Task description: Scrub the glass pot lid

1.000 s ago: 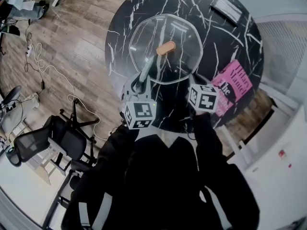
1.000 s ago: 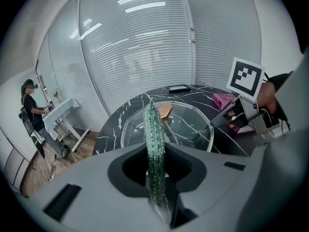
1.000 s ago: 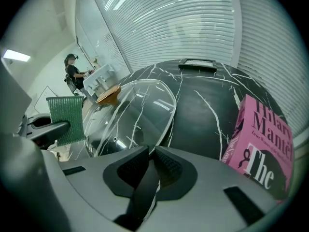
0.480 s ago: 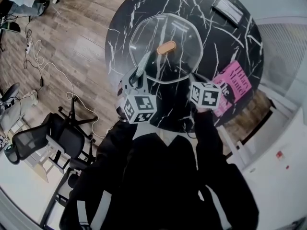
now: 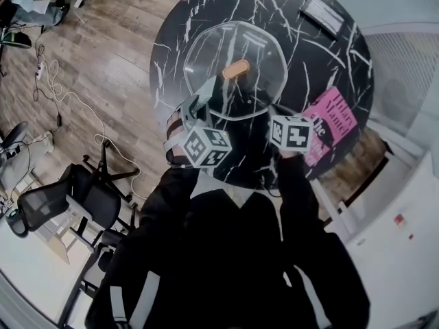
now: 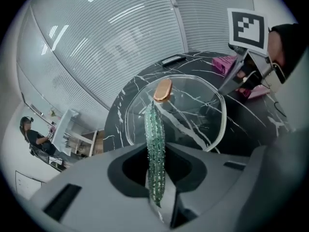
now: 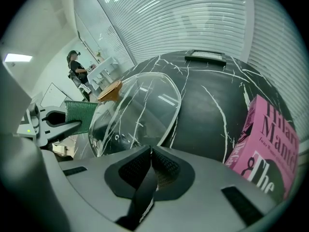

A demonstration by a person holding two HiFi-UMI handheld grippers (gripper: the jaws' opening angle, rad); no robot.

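Note:
The glass pot lid (image 5: 257, 53) with an orange knob (image 5: 236, 68) lies on the round black marble table (image 5: 336, 53). My left gripper (image 5: 197, 108) is at the lid's near left edge, shut on a green scrub pad (image 5: 208, 90). In the left gripper view the scrub pad (image 6: 155, 144) stands on edge between the jaws and reaches toward the knob (image 6: 162, 90). My right gripper (image 5: 276, 113) is at the lid's near right edge. In its own view the right gripper (image 7: 150, 153) is shut where the lid's rim (image 7: 170, 124) meets it.
A pink book (image 5: 334, 120) lies on the table to the right of the right gripper. A dark flat object (image 5: 322, 12) sits at the table's far side. Office chairs (image 5: 75, 197) and cables (image 5: 58, 91) are on the wooden floor to the left.
My left gripper has moved a little toward the lid and turned, with the scrub pad still in it. The right gripper and the lid have stayed nearly in place.

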